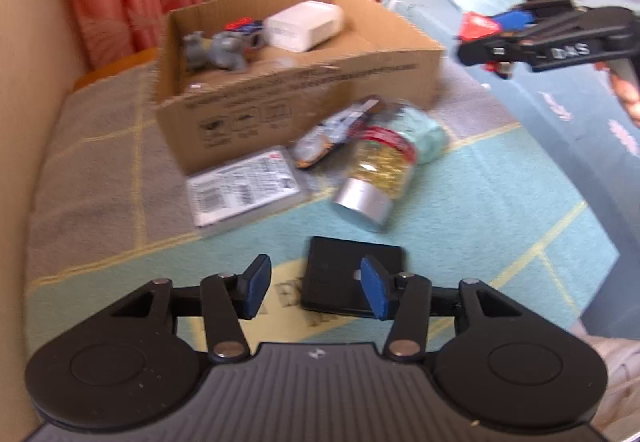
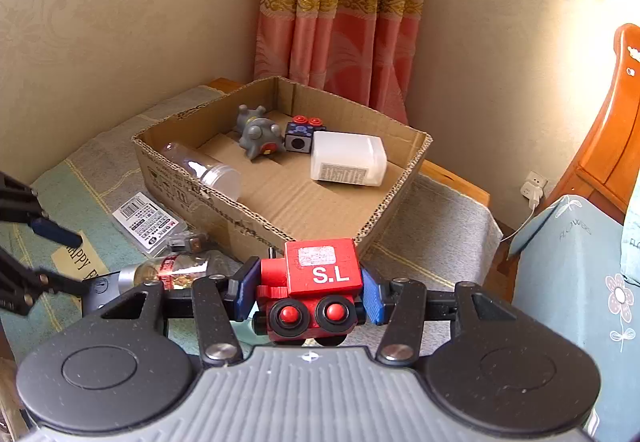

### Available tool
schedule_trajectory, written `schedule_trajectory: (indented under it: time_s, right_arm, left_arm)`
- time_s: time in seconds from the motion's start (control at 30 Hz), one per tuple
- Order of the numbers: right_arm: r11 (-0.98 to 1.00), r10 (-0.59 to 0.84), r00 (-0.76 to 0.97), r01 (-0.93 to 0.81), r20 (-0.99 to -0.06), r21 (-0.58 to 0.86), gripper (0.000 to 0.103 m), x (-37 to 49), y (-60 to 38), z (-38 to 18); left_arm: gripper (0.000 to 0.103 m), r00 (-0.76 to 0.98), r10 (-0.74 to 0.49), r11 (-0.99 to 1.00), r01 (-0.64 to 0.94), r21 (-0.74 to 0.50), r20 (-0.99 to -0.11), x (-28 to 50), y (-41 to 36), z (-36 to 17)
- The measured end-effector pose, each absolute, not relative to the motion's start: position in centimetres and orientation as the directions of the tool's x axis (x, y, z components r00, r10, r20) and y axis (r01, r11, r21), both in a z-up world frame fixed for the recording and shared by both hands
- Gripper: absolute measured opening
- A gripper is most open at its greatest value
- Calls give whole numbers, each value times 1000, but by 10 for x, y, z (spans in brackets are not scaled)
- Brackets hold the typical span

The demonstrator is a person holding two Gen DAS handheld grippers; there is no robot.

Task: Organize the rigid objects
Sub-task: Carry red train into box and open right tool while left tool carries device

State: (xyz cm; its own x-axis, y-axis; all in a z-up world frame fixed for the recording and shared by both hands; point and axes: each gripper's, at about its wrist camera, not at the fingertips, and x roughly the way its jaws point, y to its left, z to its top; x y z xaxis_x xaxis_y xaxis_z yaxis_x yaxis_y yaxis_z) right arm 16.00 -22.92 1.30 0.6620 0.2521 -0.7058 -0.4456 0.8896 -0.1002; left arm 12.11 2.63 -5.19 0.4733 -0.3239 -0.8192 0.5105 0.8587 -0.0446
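Right now my right gripper (image 2: 308, 296) is pinching the red toy train (image 2: 316, 282) tight btwn its blue pads (image 2: 372, 300), one pad on each side, so it won't drop while it's up in the air. Just past the toy, a bit lower, sits the open cardboard box (image 2: 400, 194). I think that's where the toy goes, bc other hard things lie inside: a gray toy animal (image 2: 256, 134), a blue cube (image 2: 300, 138), a white jug (image 2: 348, 160) and a clear tube (image 2: 208, 170) leaning by the near-left wall.

My left gripper (image 1: 316, 290) has nothing in it. Its jaws stand a bit apart w/ only air btwn them, as close as they go I think. Right under its right pad is a flat black box (image 1: 340, 274), prob next to grab. Farther ahead lie a jar w/ silver lid (image 1: 372, 178), a flat packet (image 1: 244, 186) and a shiny wrapper (image 1: 332, 134), all beside the box, not in yet.
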Motion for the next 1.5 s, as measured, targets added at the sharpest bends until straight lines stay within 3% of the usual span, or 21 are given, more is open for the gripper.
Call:
schedule_trajectory:
  time_s: [0.07, 0.1, 0.6, 0.67, 0.87, 1.4, 1.47, 1.5]
  right_arm:
    - [888, 258, 654, -451, -711, -92, 57, 160, -227, 10]
    - [887, 260, 651, -453, -713, -90, 57, 160, -225, 8]
    - [886, 282, 653, -458, -703, -71, 57, 165, -225, 13]
    - [884, 285, 654, -462, -701, -72, 57, 166, -223, 14]
    - [877, 291, 653, -474, -700, -78, 57, 172, -214, 17]
    - [907, 273, 639, -420, -720, -29, 57, 237, -193, 18]
    - [911, 274, 620, -412, -735, -8, 67, 245, -193, 13]
    - [913, 277, 619, -407, -735, 2, 85, 246, -193, 12]
  left_arm:
    - [74, 476, -336, 841, 540, -31, -813, 116, 18, -56]
    - [77, 481, -333, 835, 549, -17, -811, 114, 15, -58]
    - [75, 459, -330, 822, 570, -12, -825, 118, 1, -84]
    - [69, 474, -333, 827, 562, -11, -815, 117, 3, -84]
    - [69, 456, -326, 825, 564, -14, -828, 120, 3, -82]
    - [69, 536, -333, 833, 553, 24, -776, 125, 22, -22]
    - [69, 552, -329, 836, 548, 36, -766, 131, 23, -15]
    - [69, 560, -326, 837, 545, 43, -761, 134, 23, -12]
